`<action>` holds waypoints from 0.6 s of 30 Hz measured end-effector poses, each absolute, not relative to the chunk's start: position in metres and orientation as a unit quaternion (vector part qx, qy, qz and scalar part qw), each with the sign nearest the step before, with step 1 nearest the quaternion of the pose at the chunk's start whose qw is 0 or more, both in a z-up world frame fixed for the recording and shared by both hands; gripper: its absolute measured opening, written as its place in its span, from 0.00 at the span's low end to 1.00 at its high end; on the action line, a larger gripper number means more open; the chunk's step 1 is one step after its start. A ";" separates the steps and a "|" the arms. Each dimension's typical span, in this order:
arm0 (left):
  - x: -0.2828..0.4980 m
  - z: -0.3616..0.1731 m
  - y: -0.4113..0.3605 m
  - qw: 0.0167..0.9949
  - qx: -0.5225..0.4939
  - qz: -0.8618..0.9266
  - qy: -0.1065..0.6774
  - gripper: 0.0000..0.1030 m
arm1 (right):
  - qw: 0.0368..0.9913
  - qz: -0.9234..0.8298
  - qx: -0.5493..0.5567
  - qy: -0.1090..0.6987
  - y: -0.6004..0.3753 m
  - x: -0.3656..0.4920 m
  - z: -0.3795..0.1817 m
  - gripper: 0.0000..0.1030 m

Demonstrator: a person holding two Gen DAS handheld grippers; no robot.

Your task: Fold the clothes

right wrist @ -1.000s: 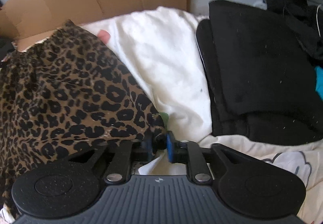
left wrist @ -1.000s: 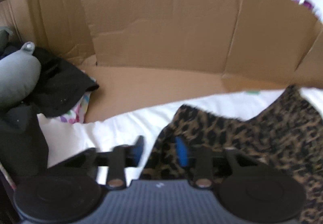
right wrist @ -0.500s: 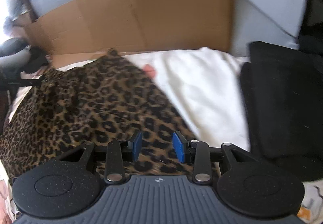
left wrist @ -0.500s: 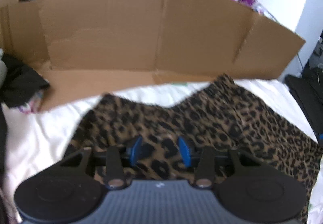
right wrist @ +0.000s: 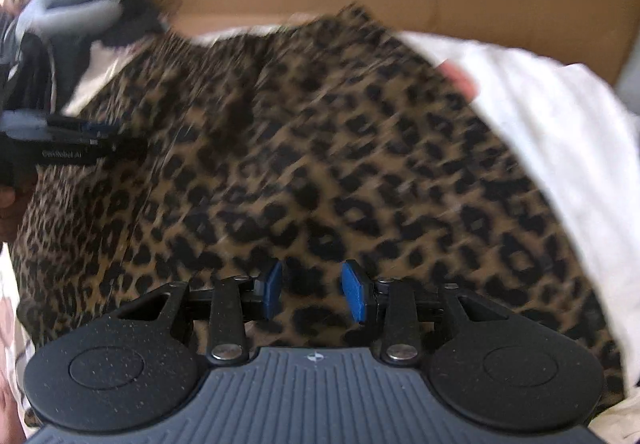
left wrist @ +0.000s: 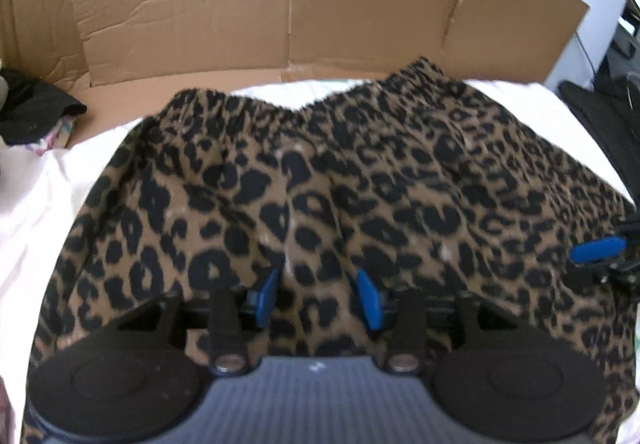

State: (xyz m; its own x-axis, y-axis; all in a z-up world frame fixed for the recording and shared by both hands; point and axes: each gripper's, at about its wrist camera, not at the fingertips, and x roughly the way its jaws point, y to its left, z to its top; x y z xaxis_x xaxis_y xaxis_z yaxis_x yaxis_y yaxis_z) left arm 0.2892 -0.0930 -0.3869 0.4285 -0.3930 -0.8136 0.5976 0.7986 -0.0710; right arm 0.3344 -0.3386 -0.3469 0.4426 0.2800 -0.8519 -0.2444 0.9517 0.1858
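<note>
The leopard-print garment is lying spread out flat on the white bedding, its gathered elastic waistband running along the far edge of the bed, just in front of the flattened cardboard that is standing up behind it. It is looking like thin, soft, light cloth that is going to drape, ripple and slide over the sheet rather than keeping any shape, so a pinch through the hem or at a corner is probably serving better than a grab in the loose middle; the elastic band is the firmest line to take hold of. The left gripper is hovering low over the near part of the cloth, its blue pads standing apart with only printed fabric showing beneath them and nothing clamped. The right gripper is doing the same further toward the right edge of the bed, its jaws having just been opening, pads apart, nothing pinched between them. Dark clothes are sitting heaped at the far left corner of the bed, well apart from the garment.
</note>
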 end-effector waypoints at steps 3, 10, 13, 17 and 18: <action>0.274 -0.390 -0.087 0.826 0.130 -0.307 0.454 0.48 | 0.846 0.165 0.000 0.508 -0.325 0.327 -0.345 0.39; 0.241 -0.382 -0.071 0.807 0.140 -0.328 0.472 0.48 | 0.854 0.184 -0.021 0.486 -0.311 0.323 -0.324 0.39; 0.232 -0.378 -0.058 0.807 0.124 -0.323 0.478 0.47 | 0.865 0.179 -0.032 0.467 -0.310 0.335 -0.313 0.39; 0.226 -0.378 -0.041 0.813 0.106 -0.305 0.486 0.43 | 0.868 0.174 -0.060 0.460 -0.312 0.367 -0.318 0.38; 0.225 -0.377 -0.038 0.814 0.105 -0.301 0.485 0.43 | 0.867 0.171 -0.058 0.465 -0.313 0.374 -0.323 0.39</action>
State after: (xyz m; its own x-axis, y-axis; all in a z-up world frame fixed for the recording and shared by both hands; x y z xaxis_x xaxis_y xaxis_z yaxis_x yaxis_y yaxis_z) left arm 0.2250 -0.0376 -0.3772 0.3482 -0.3876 -0.8536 0.5918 0.7970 -0.1205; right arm 0.3743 -0.3128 -0.3225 0.5092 0.2427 -0.8257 -0.3511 0.9345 0.0582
